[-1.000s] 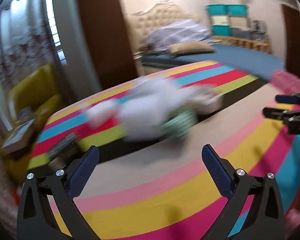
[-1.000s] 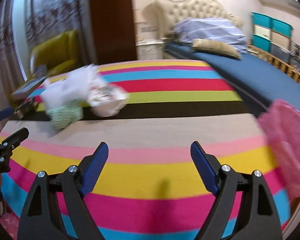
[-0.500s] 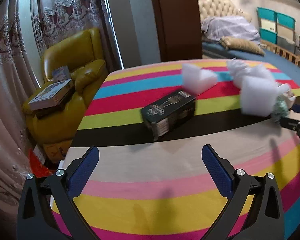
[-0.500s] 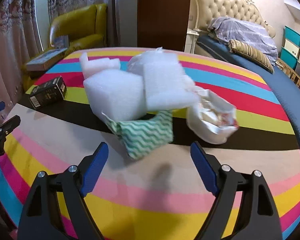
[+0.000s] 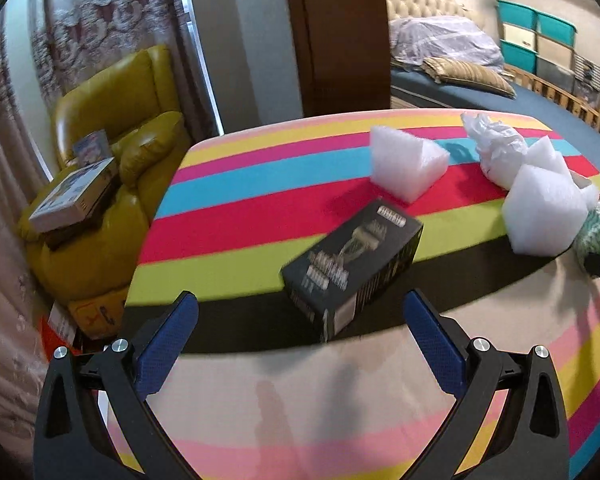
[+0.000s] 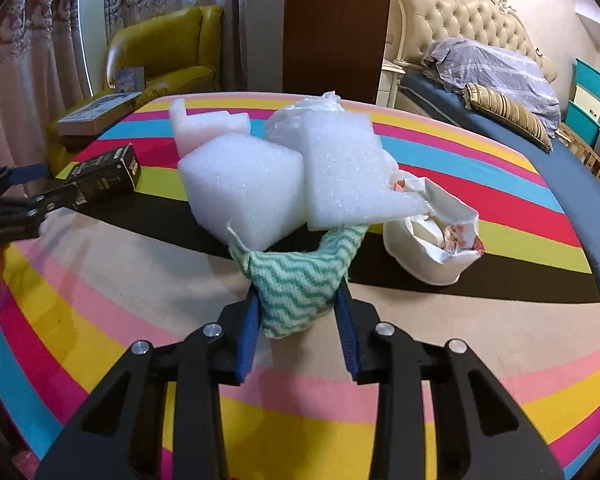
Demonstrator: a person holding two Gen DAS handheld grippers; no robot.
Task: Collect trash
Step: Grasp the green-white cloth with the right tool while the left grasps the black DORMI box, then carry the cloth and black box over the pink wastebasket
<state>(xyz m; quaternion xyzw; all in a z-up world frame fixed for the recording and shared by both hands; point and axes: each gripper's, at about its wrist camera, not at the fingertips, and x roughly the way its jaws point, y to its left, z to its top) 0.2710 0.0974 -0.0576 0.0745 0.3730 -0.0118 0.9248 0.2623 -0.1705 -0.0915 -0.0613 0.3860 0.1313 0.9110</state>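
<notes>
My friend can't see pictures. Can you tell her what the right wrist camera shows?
The right gripper is squeezing a green-and-white wavy cloth on a rainbow-striped table. Right behind the cloth are white foam blocks, and a crumpled white paper bowl sits to the right. Far left, the left gripper reaches toward a black box.
</notes>
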